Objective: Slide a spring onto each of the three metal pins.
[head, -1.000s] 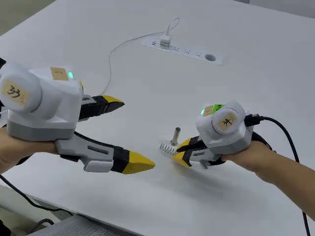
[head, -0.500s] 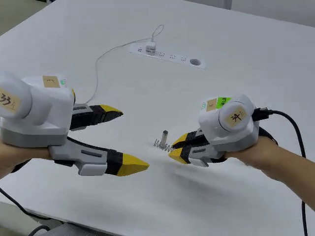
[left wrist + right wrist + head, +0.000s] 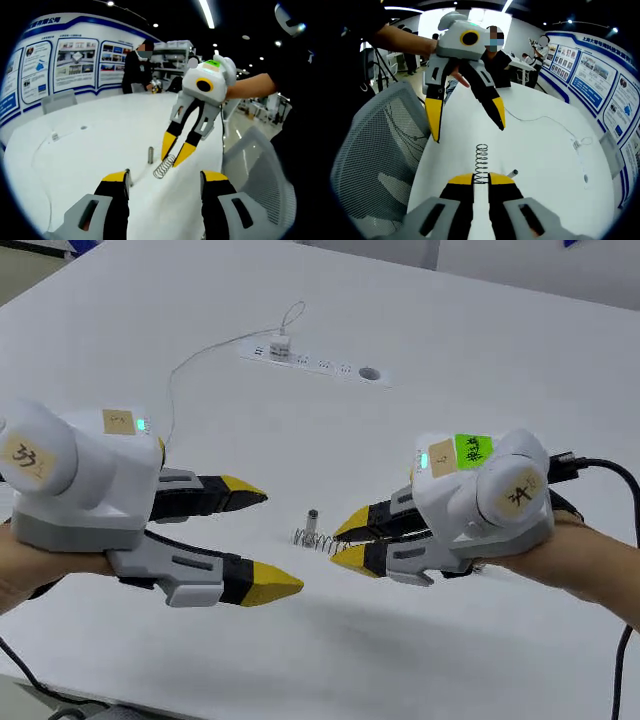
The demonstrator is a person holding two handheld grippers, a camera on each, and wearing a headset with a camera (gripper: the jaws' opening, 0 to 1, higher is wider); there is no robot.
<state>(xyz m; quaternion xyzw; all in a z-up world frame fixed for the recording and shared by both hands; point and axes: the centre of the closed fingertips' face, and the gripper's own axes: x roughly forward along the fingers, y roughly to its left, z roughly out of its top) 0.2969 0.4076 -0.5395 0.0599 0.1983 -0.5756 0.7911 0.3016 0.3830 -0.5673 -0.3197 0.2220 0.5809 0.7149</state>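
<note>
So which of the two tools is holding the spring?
The right tool, shut on one end of the spring; the left tool is wide open, empty.

The counter [image 3: 480, 360] is smooth white with a soft, low sheen. On it the spring [image 3: 310, 539] is thin, bright bare metal wire, and the pin [image 3: 312, 520] is smooth grey metal, duller. The left claw [image 3: 282, 540] and right claw [image 3: 336, 548] have hard plastic shells, white and faintly glossy, with matt black jaws tipped in yellow. Paper labels [image 3: 28, 455] are stuck on them. Towards the counter's far edge, the power strip [image 3: 320, 364] is white plastic.
</note>
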